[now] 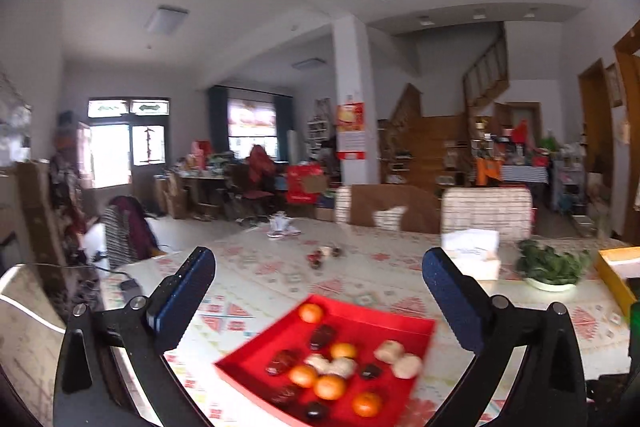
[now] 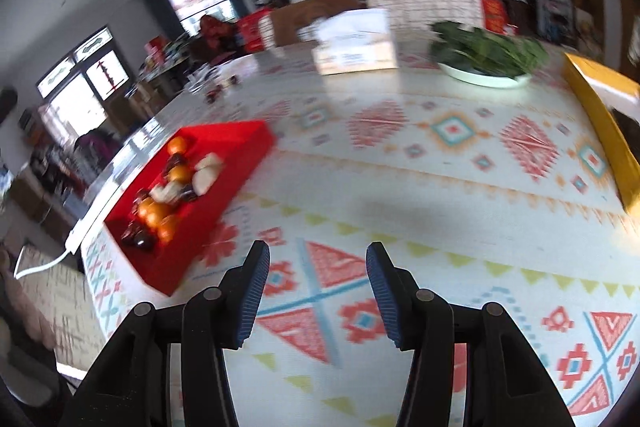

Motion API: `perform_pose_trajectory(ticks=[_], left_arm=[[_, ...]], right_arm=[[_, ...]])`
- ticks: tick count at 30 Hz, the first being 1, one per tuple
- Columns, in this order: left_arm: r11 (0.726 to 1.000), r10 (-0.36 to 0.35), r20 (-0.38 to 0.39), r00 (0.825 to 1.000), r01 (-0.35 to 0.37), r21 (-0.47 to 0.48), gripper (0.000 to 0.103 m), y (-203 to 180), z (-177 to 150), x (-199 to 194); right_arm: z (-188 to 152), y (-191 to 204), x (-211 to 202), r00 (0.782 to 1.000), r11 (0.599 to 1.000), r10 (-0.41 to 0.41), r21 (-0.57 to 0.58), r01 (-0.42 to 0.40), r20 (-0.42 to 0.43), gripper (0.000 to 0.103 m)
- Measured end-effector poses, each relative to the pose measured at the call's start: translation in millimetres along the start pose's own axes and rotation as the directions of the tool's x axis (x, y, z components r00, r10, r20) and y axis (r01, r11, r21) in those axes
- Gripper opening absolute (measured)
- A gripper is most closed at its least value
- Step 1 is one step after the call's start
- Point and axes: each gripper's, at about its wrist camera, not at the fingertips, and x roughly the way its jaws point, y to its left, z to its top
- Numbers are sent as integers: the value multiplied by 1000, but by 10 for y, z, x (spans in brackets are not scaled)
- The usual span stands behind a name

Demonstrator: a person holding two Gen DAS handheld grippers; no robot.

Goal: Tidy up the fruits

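Note:
A red tray (image 1: 384, 319) sits on the patterned table and holds several oranges (image 1: 329, 386), dark fruits (image 1: 322, 335) and pale round fruits (image 1: 407, 365). My left gripper (image 1: 318, 259) hangs above the tray, jaws spread wide, nothing between them. In the right wrist view the same red tray (image 2: 240, 147) lies at the left near the table edge. My right gripper (image 2: 316, 259) hovers over bare tablecloth to the tray's right, jaws partly apart and empty. A few small dark fruits (image 1: 320, 255) lie loose farther back on the table.
A tissue box (image 2: 354, 41), a white plate of green leaves (image 2: 486, 53) and a yellow box (image 2: 600, 115) stand at the far and right side of the table. Chairs (image 1: 486, 211) line the far edge. A white cable (image 2: 44, 265) hangs off the left edge.

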Motion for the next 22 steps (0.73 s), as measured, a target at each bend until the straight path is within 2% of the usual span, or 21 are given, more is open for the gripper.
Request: perform_pose_trajectory(ticks=[2, 5, 8, 11, 13, 19, 22], left_arm=[[1000, 30, -28, 999, -30, -4, 103, 56, -17, 42], [999, 33, -123, 992, -37, -28, 103, 150, -103, 204], [997, -10, -262, 965, -9, -72, 103, 257, -222, 437], [996, -57, -347, 936, 30, -84, 103, 298, -348, 585], [996, -58, -366, 929, 29, -85, 103, 328, -425, 595], [999, -4, -365, 931, -9, -35, 103, 357, -483, 611], [1000, 9, -378, 926, -13, -9, 103, 344, -492, 632]], right_arm=[[-5, 131, 24, 1000, 1000, 13, -22, -13, -5, 55], [-10, 326, 59, 1000, 998, 27, -56, -28, -13, 55], [-11, 522, 107, 999, 995, 36, -90, -39, -25, 56], [-13, 733, 169, 998, 990, 49, -129, -54, -40, 56], [-10, 861, 210, 997, 987, 55, -150, -62, -49, 56], [10, 1151, 331, 994, 979, 80, -184, -93, -74, 58], [17, 1233, 362, 993, 977, 85, -187, -98, -77, 58]])
